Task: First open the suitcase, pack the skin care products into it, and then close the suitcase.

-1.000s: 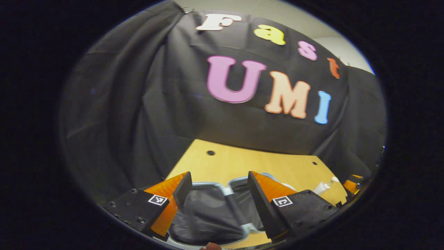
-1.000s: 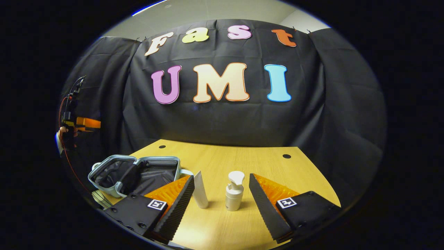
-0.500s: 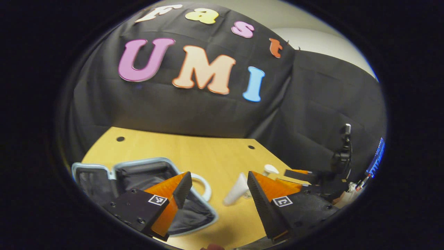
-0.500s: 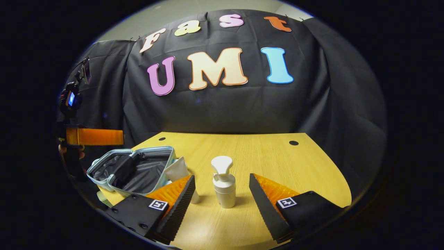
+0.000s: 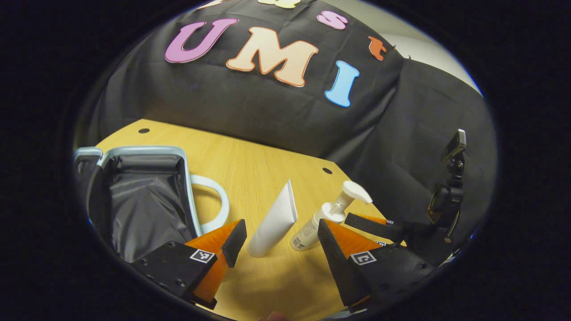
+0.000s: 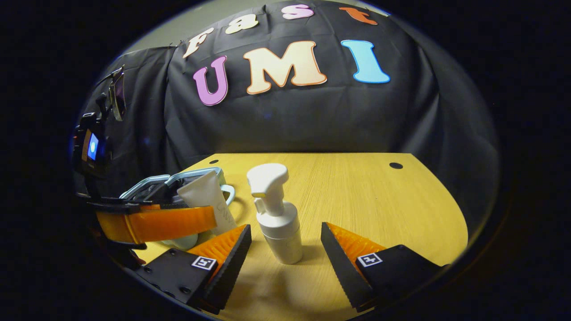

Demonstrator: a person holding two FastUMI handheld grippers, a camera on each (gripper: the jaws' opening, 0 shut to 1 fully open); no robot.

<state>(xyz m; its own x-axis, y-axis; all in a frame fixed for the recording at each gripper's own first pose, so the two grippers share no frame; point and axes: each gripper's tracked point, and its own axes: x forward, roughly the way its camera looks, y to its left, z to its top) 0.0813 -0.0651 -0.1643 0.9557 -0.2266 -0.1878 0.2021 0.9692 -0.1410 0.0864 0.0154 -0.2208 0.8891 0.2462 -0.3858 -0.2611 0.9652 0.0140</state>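
Now my right gripper (image 6: 285,238), fingers apart, faces the upright pump bottle (image 6: 276,214) dead ahead; my left gripper (image 5: 279,236), equally spread, faces the standing tube (image 5: 274,218), open suitcase (image 5: 134,196) left.

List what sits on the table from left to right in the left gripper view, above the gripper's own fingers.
Suitcase → tube → pump bottle → right gripper, at the far right.
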